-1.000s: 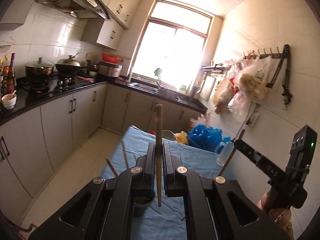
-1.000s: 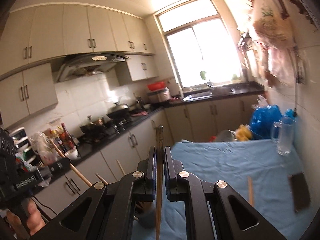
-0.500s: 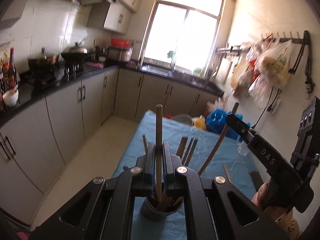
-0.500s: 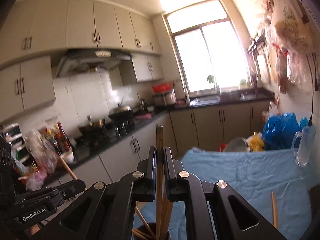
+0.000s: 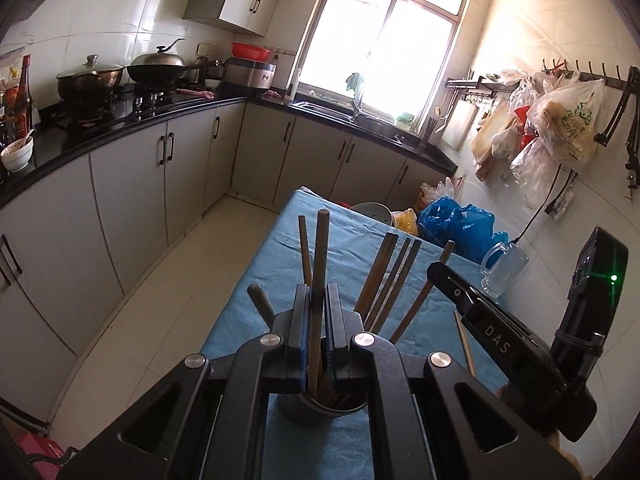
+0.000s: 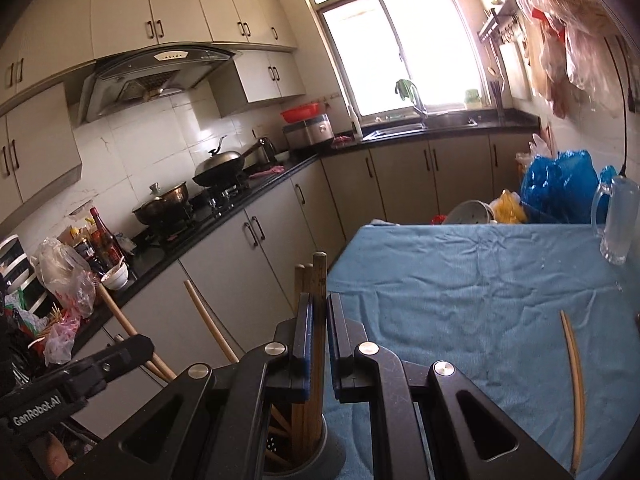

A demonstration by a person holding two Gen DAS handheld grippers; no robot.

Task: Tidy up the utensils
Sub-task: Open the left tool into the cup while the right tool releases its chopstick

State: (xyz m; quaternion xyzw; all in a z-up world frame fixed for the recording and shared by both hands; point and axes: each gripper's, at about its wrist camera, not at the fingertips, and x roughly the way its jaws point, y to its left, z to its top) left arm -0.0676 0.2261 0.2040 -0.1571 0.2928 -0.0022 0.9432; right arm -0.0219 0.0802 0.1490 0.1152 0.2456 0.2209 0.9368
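Observation:
A grey utensil cup (image 5: 320, 410) stands on the blue cloth (image 5: 280, 264) with several wooden chopsticks (image 5: 384, 280) in it. My left gripper (image 5: 317, 300) is shut on a wooden chopstick (image 5: 320, 256) whose lower end is down in the cup. My right gripper (image 6: 318, 312) is just above the same cup (image 6: 320, 456); its jaws stand slightly apart around a chopstick (image 6: 318, 280) that reaches into the cup, with a gap on the right side. One loose chopstick (image 6: 576, 380) lies on the cloth (image 6: 460, 280) to the right.
A glass mug (image 6: 618, 220) stands at the cloth's right edge by the wall. Blue plastic bags (image 5: 456, 224), a yellow bag and a metal bowl sit at the far end. Kitchen cabinets and a black counter (image 5: 120, 120) run along the left. Bags hang on the right wall.
Both grippers have come down over the cup and the two chopsticks now reach into it. The right jaws have parted a little from their chopstick.

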